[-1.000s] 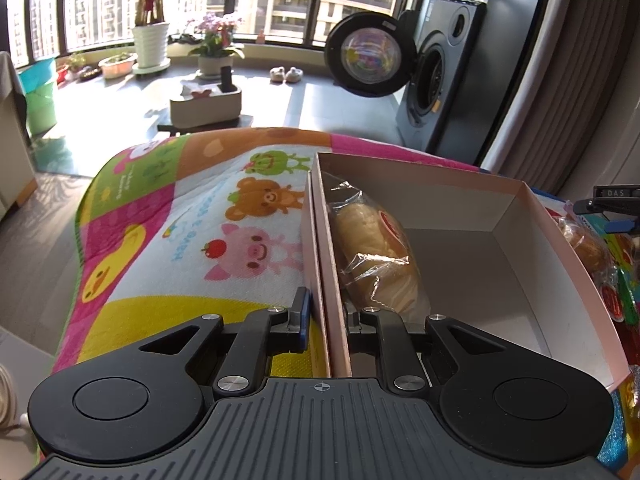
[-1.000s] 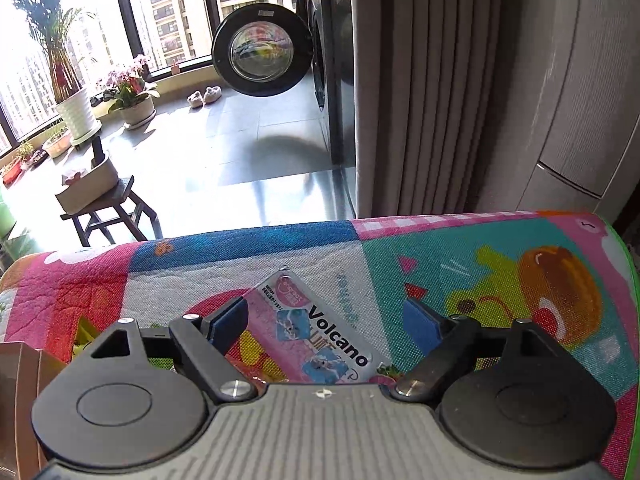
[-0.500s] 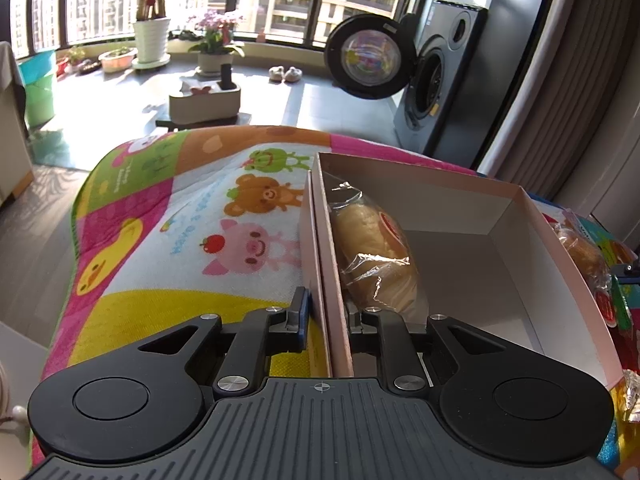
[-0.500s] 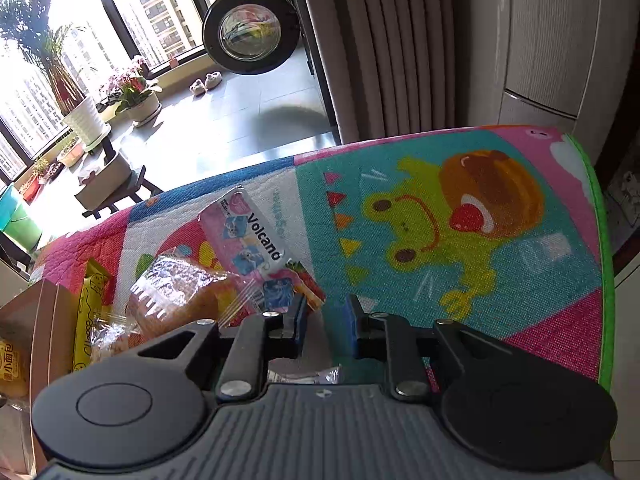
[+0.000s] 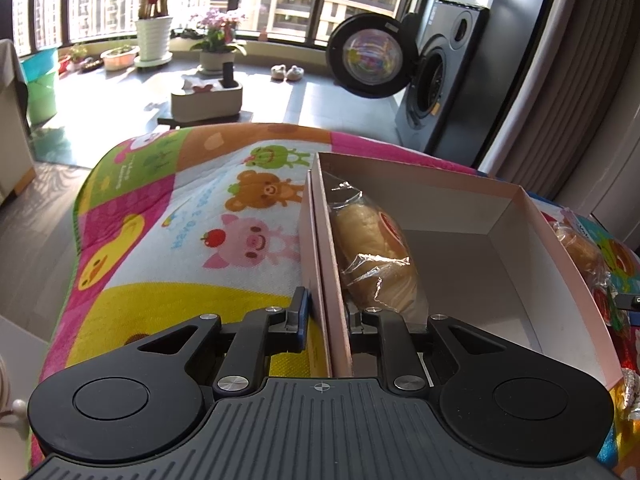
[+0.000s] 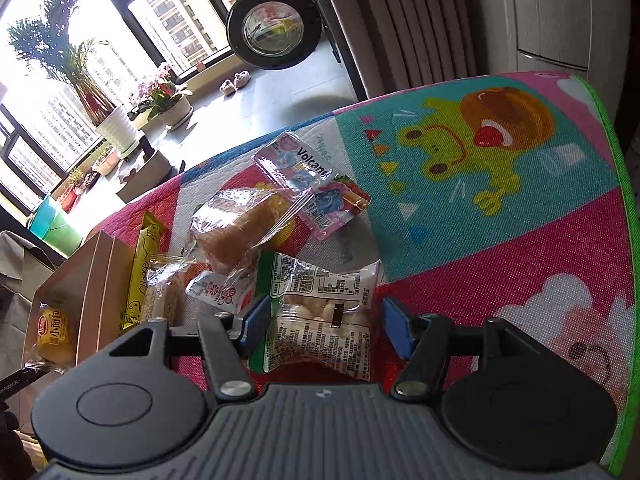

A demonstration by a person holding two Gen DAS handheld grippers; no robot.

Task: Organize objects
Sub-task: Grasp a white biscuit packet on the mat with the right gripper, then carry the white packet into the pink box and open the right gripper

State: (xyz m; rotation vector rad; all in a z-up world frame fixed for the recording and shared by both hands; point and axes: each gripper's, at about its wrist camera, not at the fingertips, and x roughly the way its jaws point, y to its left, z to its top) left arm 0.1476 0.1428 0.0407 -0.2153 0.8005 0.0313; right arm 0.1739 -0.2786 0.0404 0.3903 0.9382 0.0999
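1. Left-side, my left gripper [image 5: 325,316] pinches the box [image 5: 548,256] wall; its near corner is hidden by the body. Wrapped bread [image 5: 372,252] lies inside, rest of floor bare.
2. Right wrist: right gripper [image 6: 326,322] spread wide around a white snack pack [image 6: 324,300], not touching; pack's near end hidden. Open mat [image 6: 520,240] rightward.

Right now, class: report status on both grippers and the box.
Left gripper shut on box wall. Right gripper open over white snack packet. One bread packet boxed.

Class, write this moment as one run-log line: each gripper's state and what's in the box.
left gripper: shut on box wall | right gripper: open over white snack pack | box: one bread pack
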